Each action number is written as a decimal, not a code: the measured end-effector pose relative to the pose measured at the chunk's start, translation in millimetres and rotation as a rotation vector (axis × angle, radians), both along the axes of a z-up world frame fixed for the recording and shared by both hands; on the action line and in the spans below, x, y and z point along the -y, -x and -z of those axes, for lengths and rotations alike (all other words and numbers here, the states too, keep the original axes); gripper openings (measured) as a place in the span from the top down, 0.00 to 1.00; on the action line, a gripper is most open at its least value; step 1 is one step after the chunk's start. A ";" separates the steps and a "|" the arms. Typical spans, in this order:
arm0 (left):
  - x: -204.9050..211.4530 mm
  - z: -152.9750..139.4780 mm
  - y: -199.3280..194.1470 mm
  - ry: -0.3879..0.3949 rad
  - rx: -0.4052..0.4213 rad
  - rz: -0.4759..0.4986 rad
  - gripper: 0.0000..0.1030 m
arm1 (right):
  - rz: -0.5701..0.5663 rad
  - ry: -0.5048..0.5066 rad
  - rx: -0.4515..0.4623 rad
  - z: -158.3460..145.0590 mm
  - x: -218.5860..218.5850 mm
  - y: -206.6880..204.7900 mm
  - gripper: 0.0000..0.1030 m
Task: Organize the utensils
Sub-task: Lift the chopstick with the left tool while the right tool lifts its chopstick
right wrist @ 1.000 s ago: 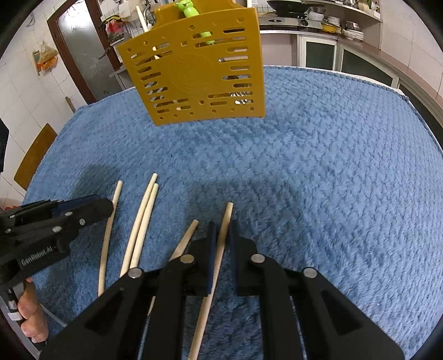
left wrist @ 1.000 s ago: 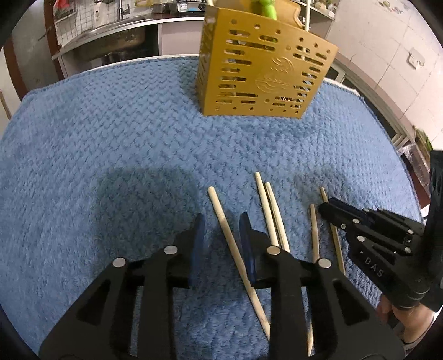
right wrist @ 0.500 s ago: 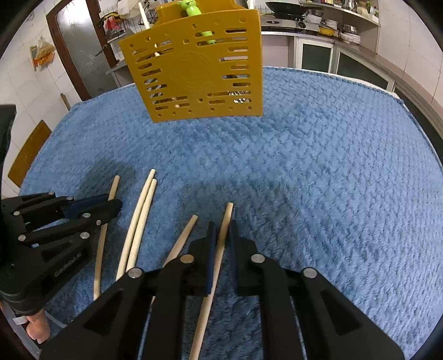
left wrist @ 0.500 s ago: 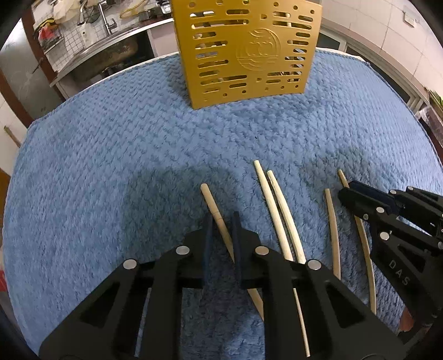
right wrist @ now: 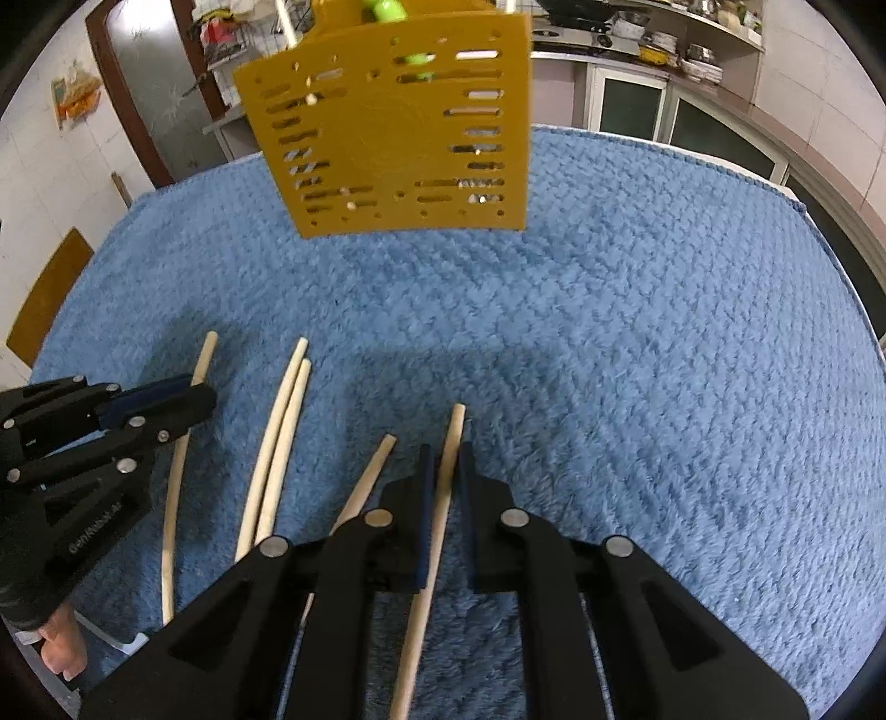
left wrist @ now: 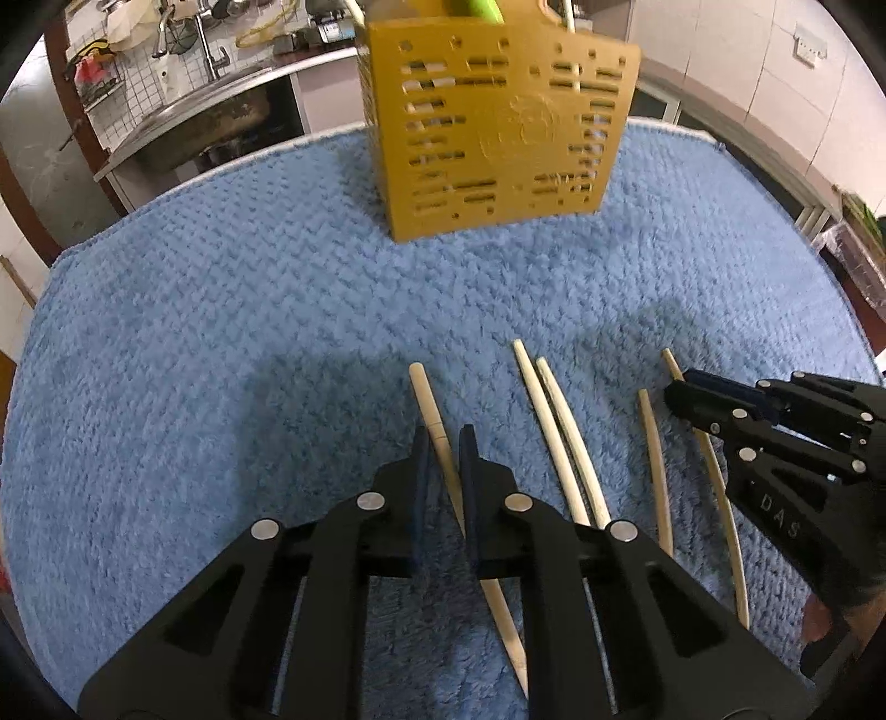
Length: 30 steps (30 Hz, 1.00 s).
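Chopsticks lay in a loose row on the blue towel (left wrist: pixel 221 343), five of them, and each gripper had taken one. Farthest left, the left gripper (left wrist: pixel 443 443) had its fingers pressed together on the leftmost chopstick (left wrist: pixel 429 399), whose blunt tip stuck out ahead of the pads toward the holder. Just to its right, a touching pair of chopsticks (left wrist: pixel 559 426) lay free on the towel. Beyond them a thinner single chopstick (left wrist: pixel 653 443) lay alone, and next to it the rightmost chopstick (right wrist: pixel 451 437) was clamped between the closed fingers of the right gripper (right wrist: pixel 443 451), its tip likewise poking out in front. At the far side of the towel, well apart from the row, stood the yellow slotted utensil holder (left wrist: pixel 498 138), upright, with something green (right wrist: pixel 387 8) and pale sticks showing at its top.
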State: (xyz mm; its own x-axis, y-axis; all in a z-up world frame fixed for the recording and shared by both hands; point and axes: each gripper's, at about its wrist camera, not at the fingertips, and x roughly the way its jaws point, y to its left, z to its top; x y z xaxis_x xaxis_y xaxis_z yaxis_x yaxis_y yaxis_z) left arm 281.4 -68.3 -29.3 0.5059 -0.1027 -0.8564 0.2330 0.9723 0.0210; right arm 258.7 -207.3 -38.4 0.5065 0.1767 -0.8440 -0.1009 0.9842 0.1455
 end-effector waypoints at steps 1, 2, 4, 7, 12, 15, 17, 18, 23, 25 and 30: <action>-1.7 -4.0 1.6 0.007 0.014 0.000 0.91 | 0.003 -0.005 0.008 -2.3 1.4 1.4 0.93; -4.3 -9.7 3.7 0.018 0.035 -0.002 0.92 | 0.007 -0.018 0.023 -7.3 3.8 4.1 0.93; -8.5 -18.5 6.9 0.033 0.067 -0.006 0.92 | 0.010 -0.035 0.059 -17.2 8.0 7.3 0.93; -15.4 -34.2 13.6 0.067 0.123 -0.014 0.93 | 0.017 -0.050 0.115 -31.9 10.5 14.8 0.94; -19.5 -62.8 28.1 0.104 0.241 -0.001 0.95 | 0.019 -0.088 0.228 -59.1 16.8 26.1 0.94; -20.7 -77.8 34.2 0.129 0.298 0.008 0.96 | 0.027 -0.110 0.297 -76.1 23.5 29.1 0.94; -21.1 -88.6 36.9 0.149 0.342 0.016 0.96 | 0.030 -0.125 0.337 -85.6 26.3 30.6 0.94; -21.6 -92.5 37.8 0.157 0.354 0.017 0.96 | 0.028 -0.135 0.361 -91.7 27.8 31.5 0.94; -23.4 -109.9 35.4 0.187 0.400 0.022 0.96 | 0.038 -0.147 0.445 -113.6 34.7 30.9 0.94; -25.0 -118.1 33.5 0.201 0.425 0.024 0.96 | 0.042 -0.157 0.472 -119.9 37.1 28.1 0.94; -31.5 -136.3 25.5 0.246 0.474 0.012 0.96 | 0.053 -0.157 0.529 -134.7 40.7 16.1 0.94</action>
State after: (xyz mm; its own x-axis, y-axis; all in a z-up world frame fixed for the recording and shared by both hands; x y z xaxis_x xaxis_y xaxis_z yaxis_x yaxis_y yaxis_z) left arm 256.0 -36.9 107.0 0.8292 -0.2795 -0.4841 0.2642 0.9591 -0.1013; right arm 242.6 -248.0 96.3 0.8659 0.2429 -0.4372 -0.1513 0.9604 0.2339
